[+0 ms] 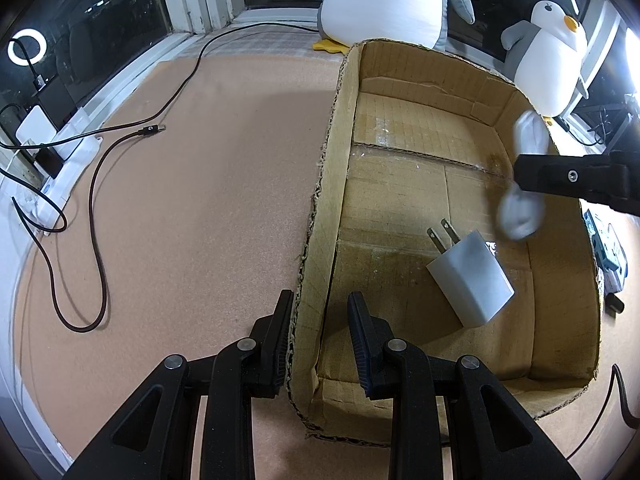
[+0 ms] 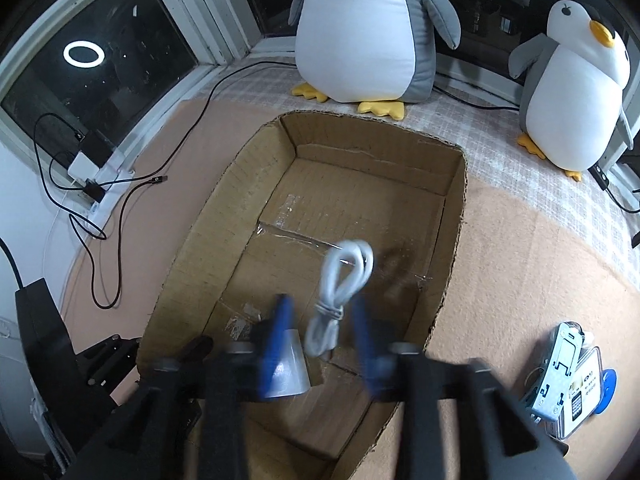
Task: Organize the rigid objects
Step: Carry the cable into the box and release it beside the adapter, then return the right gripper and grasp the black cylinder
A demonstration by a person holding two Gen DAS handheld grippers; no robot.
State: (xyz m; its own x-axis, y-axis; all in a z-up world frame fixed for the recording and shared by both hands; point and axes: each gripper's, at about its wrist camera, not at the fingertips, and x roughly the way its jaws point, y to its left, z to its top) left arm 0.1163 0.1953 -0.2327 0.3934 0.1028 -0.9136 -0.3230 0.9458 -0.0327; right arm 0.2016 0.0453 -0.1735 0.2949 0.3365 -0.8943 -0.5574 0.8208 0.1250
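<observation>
Left tool [image 1: 320,322] clamped on near left wall of open brown cardboard box [image 1: 340,128], one finger each side, on pink table [image 1: 208,168]. Right tool [image 2: 322,320] over box, jaws apart, not gripping. Bundled white cable [image 2: 340,292] blurred between its fingers, loop end toward box floor; contact w/ pads unclear. White square wall charger [image 1: 472,280] flat on box floor, prongs up-left

Dim fisheye views, ring light [image 2: 84,54] glare on glass, right-wrist foreground motion-blurred.
</observation>
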